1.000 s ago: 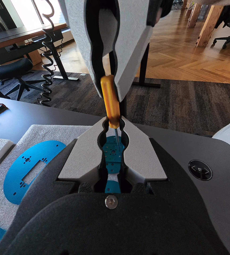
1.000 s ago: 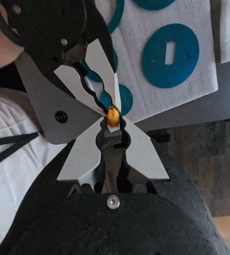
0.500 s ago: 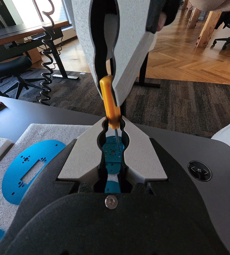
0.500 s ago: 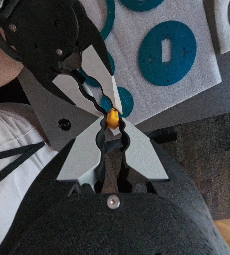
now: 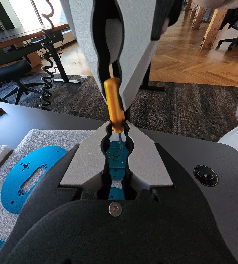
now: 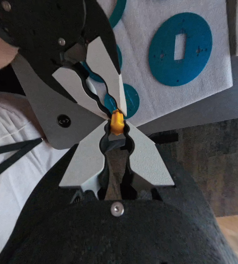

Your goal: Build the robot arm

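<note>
A small screwdriver (image 5: 114, 105) with an amber-yellow plastic handle stands almost upright over a dark grey table (image 5: 172, 154), near its far edge. Its thin metal shaft (image 5: 121, 140) points down at a small blue perforated metal disc (image 5: 116, 157) lying on a white foam mat (image 5: 44, 137).

The tool looks light and rigid. Its smooth handle could slip or twist in a loose pinch, and the slim shaft could bend, so the handle is the place to take hold.

From the left wrist view, the left gripper (image 5: 117, 124) is clenched on the lower end of the handle, its grey fingers nearly together with only the handle between them. At 12 o'clock above it, the right gripper (image 5: 112, 91) comes down from overhead and grasps the top of the same handle.

From the right wrist view, looking down, the right gripper (image 6: 116, 127) is pinched on the handle's top (image 6: 116, 123). The left gripper (image 6: 115, 113) reaches in from 10 o'clock. A large blue oval plate (image 6: 179, 48) with a rectangular slot lies on the mat at 2 o'clock.
</note>
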Demonstrator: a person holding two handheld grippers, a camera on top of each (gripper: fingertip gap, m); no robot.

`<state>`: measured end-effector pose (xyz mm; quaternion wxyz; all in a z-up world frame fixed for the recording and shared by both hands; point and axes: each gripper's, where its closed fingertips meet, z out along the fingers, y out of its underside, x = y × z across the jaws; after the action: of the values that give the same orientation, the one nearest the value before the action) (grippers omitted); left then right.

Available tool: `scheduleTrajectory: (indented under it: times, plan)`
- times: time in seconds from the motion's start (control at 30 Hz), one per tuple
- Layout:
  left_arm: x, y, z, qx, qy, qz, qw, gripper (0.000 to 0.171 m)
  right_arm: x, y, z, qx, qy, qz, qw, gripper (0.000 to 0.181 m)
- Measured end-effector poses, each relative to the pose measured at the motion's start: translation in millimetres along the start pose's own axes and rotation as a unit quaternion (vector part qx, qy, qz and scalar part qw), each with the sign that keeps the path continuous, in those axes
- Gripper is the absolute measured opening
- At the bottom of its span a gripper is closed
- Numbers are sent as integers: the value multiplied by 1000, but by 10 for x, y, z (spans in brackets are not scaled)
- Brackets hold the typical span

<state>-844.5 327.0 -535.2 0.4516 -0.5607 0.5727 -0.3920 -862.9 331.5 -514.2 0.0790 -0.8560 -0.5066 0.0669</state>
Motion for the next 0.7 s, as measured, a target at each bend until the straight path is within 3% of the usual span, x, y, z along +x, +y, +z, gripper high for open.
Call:
scheduleTrajectory:
  times: [0.07,0.13,0.2,0.3,0.37,0.5,0.57,0.7]
  plan:
    - [6,-3,6,-1,2,1,1000,14,-5,17,-5,3,1,38,999,17]
    - [23,-7,4,-1,1,12,1000,13,-26,38,-10,-13,8,-29,999,17]
    - [12,-5,-3,1,2,4,1000,13,-33,6,-15,-8,22,-122,992,28]
    - [2,1,-13,2,1,3,1000,13,17,-28,-8,-4,57,-198,978,22]
    - [17,1,-19,2,7,3,1000,13,-6,-12,-2,-10,35,-160,986,20]
    - [-15,8,-15,-3,-3,-1,1000,14,-8,4,34,10,-11,49,999,18]
    - [7,2,-9,-2,0,6,1000,13,-30,21,25,3,-9,33,999,18]
    - [7,-1,-11,2,4,2,1000,13,-23,-27,-7,14,11,-103,995,23]
